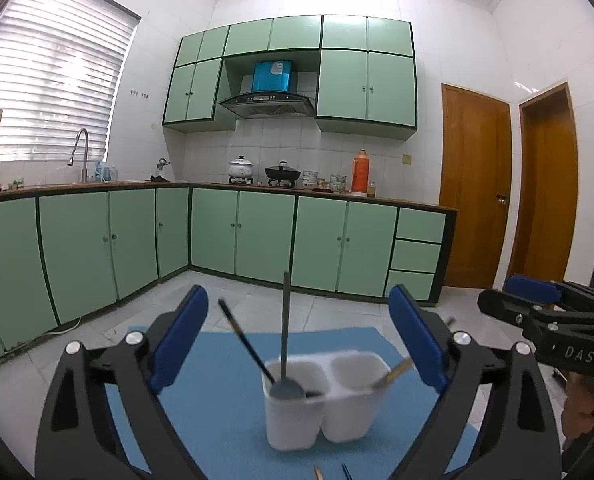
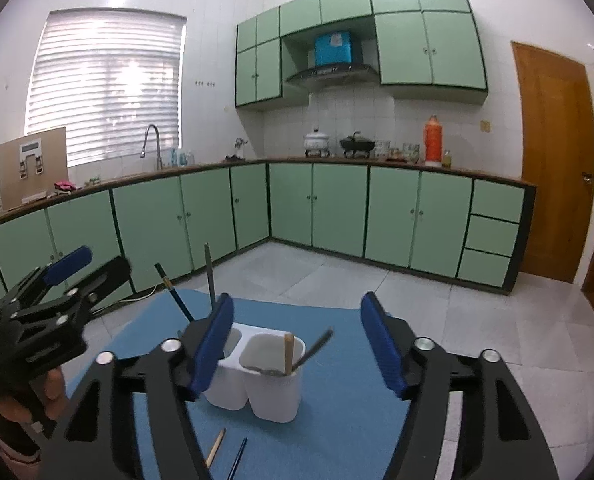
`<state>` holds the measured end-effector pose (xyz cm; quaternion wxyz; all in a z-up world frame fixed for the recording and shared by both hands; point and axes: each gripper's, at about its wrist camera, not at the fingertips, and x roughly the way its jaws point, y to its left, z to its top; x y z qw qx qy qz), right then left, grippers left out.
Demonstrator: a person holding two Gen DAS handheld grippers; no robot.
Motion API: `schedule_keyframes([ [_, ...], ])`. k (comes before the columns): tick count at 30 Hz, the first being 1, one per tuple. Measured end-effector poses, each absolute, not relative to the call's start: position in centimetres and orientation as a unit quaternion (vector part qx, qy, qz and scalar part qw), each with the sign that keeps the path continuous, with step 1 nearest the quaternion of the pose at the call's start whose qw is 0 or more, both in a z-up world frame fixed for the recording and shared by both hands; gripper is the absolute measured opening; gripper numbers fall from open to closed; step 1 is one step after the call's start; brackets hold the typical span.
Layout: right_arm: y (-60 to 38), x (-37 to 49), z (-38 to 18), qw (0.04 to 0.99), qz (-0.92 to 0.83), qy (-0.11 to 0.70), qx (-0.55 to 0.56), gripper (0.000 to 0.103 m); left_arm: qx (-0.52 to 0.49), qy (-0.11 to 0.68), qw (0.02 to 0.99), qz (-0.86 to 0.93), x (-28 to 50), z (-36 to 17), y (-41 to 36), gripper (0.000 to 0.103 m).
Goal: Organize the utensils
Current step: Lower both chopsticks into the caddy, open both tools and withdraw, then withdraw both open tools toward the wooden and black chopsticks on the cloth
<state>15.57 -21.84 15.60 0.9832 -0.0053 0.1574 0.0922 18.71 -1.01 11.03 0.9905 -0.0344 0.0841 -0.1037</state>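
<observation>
Sorting utensils into white two-cup holder [image 1: 321, 404] on blue mat [image 1: 217, 392]: drop step looked done. Left gripper [image 1: 297, 344] fingers wide, empty; right gripper [image 2: 297, 344] fingers wide, empty. Spoon [image 1: 286, 332] and dark chopstick [image 1: 245, 344] stood in left cup, wooden chopstick [image 2: 288, 354] in right. Two chopsticks [image 2: 227, 454] lay on mat near holder; next move probably needed reach down, pinch one.

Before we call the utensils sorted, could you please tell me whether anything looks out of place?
Yes: two chopsticks, one wooden and one blue, lie loose on the mat in front of the holder, not in it.
</observation>
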Motion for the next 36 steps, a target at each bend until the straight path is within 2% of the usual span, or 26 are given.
schedule_keyframes([
  [7,-22.0,11.0,13.0,0.987,0.075,0.14,-0.014,0.087,-0.035,0.1,0.989,-0.101,14.3,8.4,-0.5,0.096],
  [10,-22.2,9.5,11.9,0.987,0.071,0.142,-0.012,0.091,-0.03,0.112,0.989,-0.096,13.0,7.4,-0.4,0.096],
  [36,-19.7,2.5,-1.5,0.974,0.049,0.223,0.013,0.094,0.001,0.212,0.976,-0.052,5.9,-3.7,1.2,0.097],
])
